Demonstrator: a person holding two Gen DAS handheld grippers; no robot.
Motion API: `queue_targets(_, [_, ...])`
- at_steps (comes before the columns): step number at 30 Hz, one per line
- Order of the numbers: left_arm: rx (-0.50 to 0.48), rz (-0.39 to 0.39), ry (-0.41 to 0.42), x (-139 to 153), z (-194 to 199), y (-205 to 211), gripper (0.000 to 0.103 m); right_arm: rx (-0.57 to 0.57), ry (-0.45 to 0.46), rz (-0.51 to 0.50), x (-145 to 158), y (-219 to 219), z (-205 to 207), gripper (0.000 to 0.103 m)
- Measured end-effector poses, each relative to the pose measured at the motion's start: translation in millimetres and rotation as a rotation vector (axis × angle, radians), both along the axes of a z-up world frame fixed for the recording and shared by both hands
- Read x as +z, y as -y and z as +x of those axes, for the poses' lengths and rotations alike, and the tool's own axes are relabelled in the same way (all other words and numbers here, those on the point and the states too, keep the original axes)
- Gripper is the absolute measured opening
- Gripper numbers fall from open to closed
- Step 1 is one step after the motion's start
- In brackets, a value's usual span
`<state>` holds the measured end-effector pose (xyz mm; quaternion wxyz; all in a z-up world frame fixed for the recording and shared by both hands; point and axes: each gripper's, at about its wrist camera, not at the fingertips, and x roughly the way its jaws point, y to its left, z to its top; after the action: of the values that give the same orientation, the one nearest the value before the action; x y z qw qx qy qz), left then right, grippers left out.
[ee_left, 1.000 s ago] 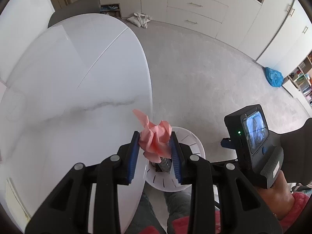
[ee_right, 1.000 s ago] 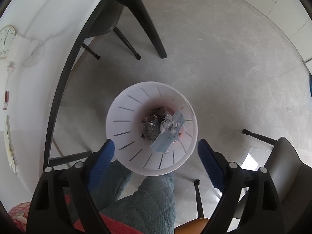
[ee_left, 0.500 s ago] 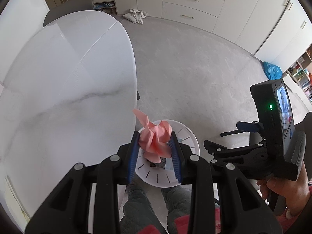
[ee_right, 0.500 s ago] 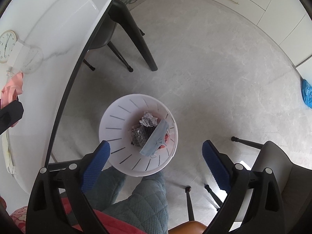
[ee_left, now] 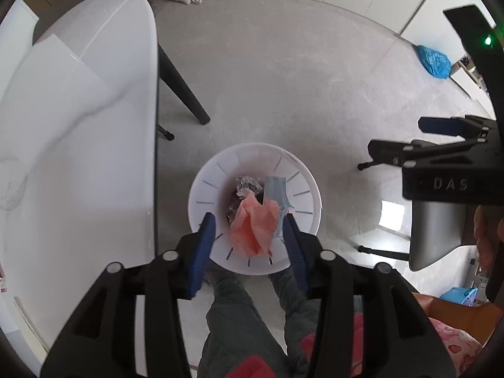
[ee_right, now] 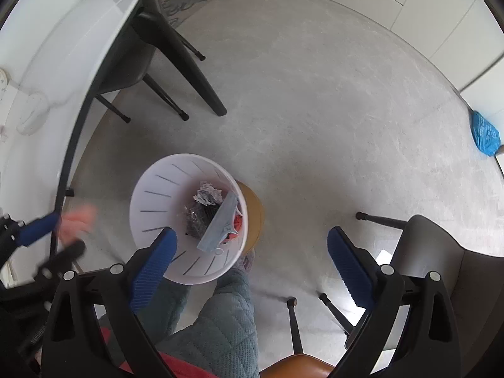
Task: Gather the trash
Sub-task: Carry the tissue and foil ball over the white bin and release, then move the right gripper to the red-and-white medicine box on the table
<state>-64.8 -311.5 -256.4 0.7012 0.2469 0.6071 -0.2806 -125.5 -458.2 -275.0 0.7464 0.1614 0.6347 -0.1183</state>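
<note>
A white slotted trash bin [ee_left: 217, 189] stands on the floor by the table, holding crumpled foil, a dark wrapper and a blue face mask [ee_left: 277, 189]. My left gripper [ee_left: 249, 233] is open right above the bin. A crumpled pink paper [ee_left: 255, 223] hangs loose between its spread fingers, touching neither pad. In the right wrist view the bin [ee_right: 157, 195] shows again, and the left gripper with the pink paper [ee_right: 77, 222] is blurred at the left edge. My right gripper [ee_right: 252, 252] is open and empty, to the right of the bin.
The white marble table [ee_left: 78, 126] with black legs [ee_left: 182, 85] is at the left. A grey chair [ee_right: 441, 267] and an orange seat [ee_right: 299, 365] are at the right. My knees [ee_left: 239, 315] are below the bin. A blue bag [ee_left: 433, 61] lies far right.
My left gripper moved off the table to above the bin and opened, letting go of the pink paper. My right gripper rose and shifted right, away from the bin.
</note>
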Motion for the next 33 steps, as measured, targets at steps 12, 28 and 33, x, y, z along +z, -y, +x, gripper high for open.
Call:
queue_targets(12, [-0.005, -0.001, 0.055, 8.1, -0.4, 5.6, 0.088, -0.020, -0.014, 0.012, -7.1, 11.6, -6.2, 0.096])
queue_targets(28, [0.368, -0.155, 0.242, 120.0, 58.9, -105.5, 0.095, 0.294, 0.147, -0.053, 75.9, -85.0, 82.2, 0.100])
queue_targets(33, [0.573, -0.167, 0.314, 147.2, 76.5, -205.7, 0.095, 0.442, 0.214, -0.041, 98.8, -166.3, 128.4, 0.100])
